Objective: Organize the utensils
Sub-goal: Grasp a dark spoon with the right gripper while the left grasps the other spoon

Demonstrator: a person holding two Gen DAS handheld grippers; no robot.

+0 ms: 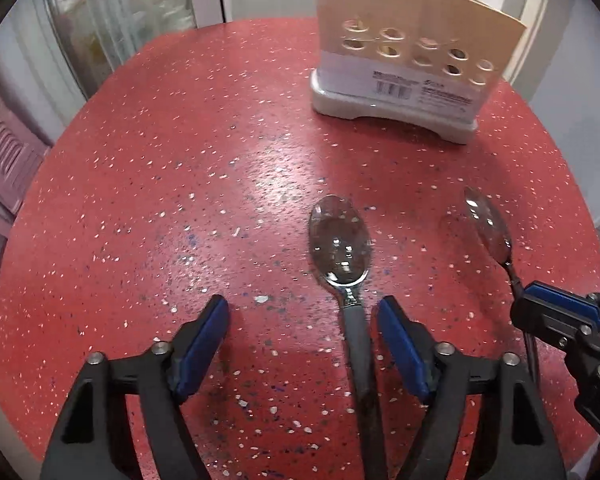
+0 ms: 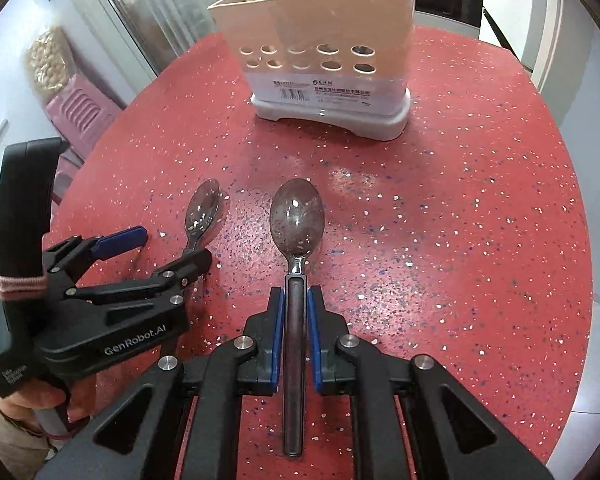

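Left wrist: left gripper [image 1: 302, 326] fingers spread, astride a spoon [image 1: 340, 240] lying flat on the red desk [image 1: 160, 200]; its dark handle sits close to the right-side finger [image 1: 400, 344].

Right wrist: right gripper [image 2: 297, 320] fingers pinching second spoon [image 2: 297, 216] at the handle near the neck. Holder [image 2: 320, 60] stands beyond. Likely light, rigid, slick metal bowl, so the handle is the place to grip.

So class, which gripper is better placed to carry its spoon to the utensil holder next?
Right. The right gripper is shut on its spoon's handle, facing the utensil holder. The left gripper is open around the other spoon, not gripping it yet.
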